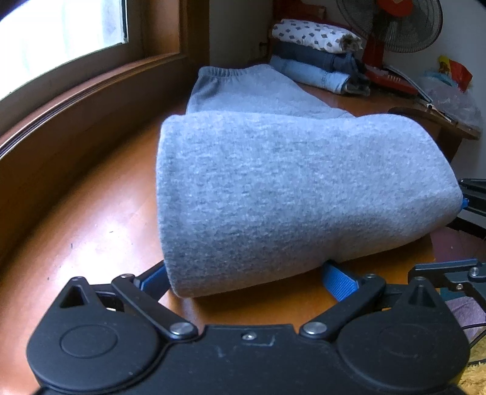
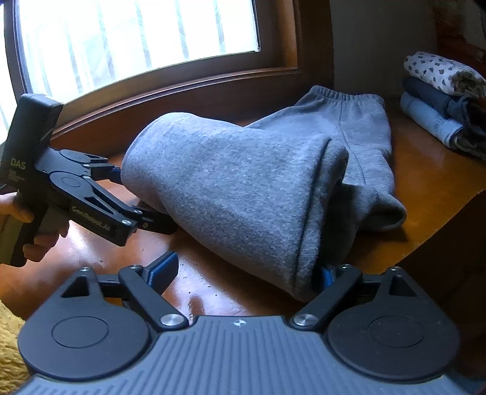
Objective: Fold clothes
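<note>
- The left gripper (image 1: 246, 273) points down at a slant over the table (image 1: 100, 218). Its jaws stand wide, one blue pad (image 1: 337, 281) bare on the right, the other partly behind the edge of the grey pants (image 1: 273, 188). The fold lies between the fingers; the pads do not press it.
- From the right wrist view the left gripper (image 2: 152, 197) comes in from the left, held by a hand (image 2: 36, 231) wrapped round its grip, its fingers at the left end of the fold.
- The right gripper (image 2: 246, 273) also tilts down, jaws spread wide. Its left pad (image 2: 164, 269) is clear of the cloth; the right one sits under the near corner of the fold. It clamps nothing.
- The pants (image 2: 243, 188) lie on the wooden table (image 2: 425, 188) below the window (image 2: 136, 39), lower part doubled over in a thick roll, elastic waistband (image 2: 343, 95) at the far end.
- No containers in view. A stack (image 1: 316, 57) of folded clothes sits at the far corner, patterned piece on top, denim beneath, near a fan (image 1: 391, 24).
</note>
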### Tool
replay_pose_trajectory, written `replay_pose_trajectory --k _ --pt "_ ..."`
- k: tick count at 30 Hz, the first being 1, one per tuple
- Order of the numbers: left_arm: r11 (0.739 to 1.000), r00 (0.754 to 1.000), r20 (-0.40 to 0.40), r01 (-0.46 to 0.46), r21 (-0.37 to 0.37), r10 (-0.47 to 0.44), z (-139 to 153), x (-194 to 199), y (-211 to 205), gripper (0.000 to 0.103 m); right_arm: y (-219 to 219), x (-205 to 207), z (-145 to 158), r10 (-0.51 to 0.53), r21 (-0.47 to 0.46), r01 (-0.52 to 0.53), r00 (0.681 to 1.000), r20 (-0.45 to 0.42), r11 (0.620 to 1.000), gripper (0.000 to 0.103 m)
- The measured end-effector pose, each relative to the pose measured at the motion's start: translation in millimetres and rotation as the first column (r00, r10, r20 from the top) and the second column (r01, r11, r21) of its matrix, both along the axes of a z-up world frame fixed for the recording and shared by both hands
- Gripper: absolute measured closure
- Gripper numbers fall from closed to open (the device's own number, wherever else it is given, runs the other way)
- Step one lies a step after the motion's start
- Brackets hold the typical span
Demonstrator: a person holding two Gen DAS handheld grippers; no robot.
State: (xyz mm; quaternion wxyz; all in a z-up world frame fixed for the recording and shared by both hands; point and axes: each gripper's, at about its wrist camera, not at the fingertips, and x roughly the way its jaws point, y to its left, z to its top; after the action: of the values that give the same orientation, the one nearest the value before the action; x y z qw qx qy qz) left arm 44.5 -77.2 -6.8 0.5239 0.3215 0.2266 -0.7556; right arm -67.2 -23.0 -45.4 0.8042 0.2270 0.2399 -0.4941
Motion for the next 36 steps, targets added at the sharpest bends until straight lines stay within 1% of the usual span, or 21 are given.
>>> replay_pose_trajectory --k 7,11,18,20,22,29,32,34,36 --pt "1.0 0.999 0.026 0.025 0.004 -0.025 1 -7 -4 0.0 0 3 -3 0.009 -0.001 -0.009 1.0 -0.004 1.0 0.01" --pt "0.999 0.998 0.044 0.033 -0.013 -0.032 2 -9 -1 0.0 1 5 -4 0.018 -0.003 -0.018 1.0 -0.015 1.0 0.008" --pt "0.999 0.999 0.02 0.037 0.001 -0.037 0 0 -2 0.0 1 6 -4 0.026 -0.007 -0.026 0.999 -0.031 1.0 0.008" --pt "0.999 0.999 0.02 0.034 -0.004 -0.034 0 1 -3 0.0 2 6 -5 0.027 -0.018 -0.028 0.999 -0.044 0.999 0.01" --pt "0.999 0.998 0.037 0.046 -0.02 -0.046 1 -1 -3 0.0 2 8 -7 0.027 -0.031 -0.029 0.998 -0.058 0.999 0.011" --pt "0.989 0.986 0.129 0.12 -0.085 -0.109 2 -15 -2 0.0 2 8 -11 0.011 -0.077 -0.018 0.996 -0.091 0.997 0.02" --pt "0.98 0.976 0.143 0.176 -0.095 -0.162 2 -23 -3 0.001 -3 8 -14 0.002 -0.093 -0.01 0.996 -0.094 0.996 0.021" --pt "0.974 0.972 0.132 0.209 -0.089 -0.196 2 -29 -4 0.002 -6 9 -14 -0.006 -0.104 -0.005 0.995 -0.102 0.995 0.025" --pt "0.97 0.969 0.129 0.223 -0.093 -0.21 3 -32 -3 0.002 -8 10 -13 -0.01 -0.111 -0.001 0.995 -0.104 0.994 0.039"
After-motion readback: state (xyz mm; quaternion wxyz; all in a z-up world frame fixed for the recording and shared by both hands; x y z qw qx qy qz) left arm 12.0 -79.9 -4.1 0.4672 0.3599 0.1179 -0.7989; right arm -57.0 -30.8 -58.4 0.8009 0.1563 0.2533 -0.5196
